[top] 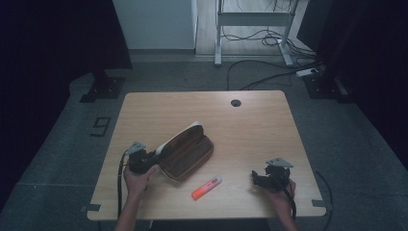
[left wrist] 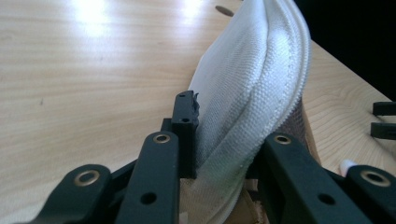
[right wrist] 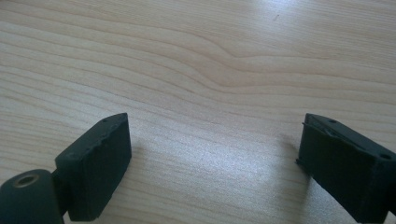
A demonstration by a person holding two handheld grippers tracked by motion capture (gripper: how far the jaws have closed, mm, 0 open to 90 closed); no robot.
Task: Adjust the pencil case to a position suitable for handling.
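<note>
left gripper (left wrist: 219, 154): white flap (left wrist: 252, 84) of open case (top: 185, 154) between jaws, left pad touching, grip not sure | right gripper (right wrist: 212, 154): wide open, bare table (right wrist: 196, 70) between jaws | pen (top: 207, 187): between both grippers

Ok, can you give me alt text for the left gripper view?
The left hand-held gripper straddles the white fabric lid edge of an open pencil case, black jaws on either side. Pale wooden table lies beyond.
</note>
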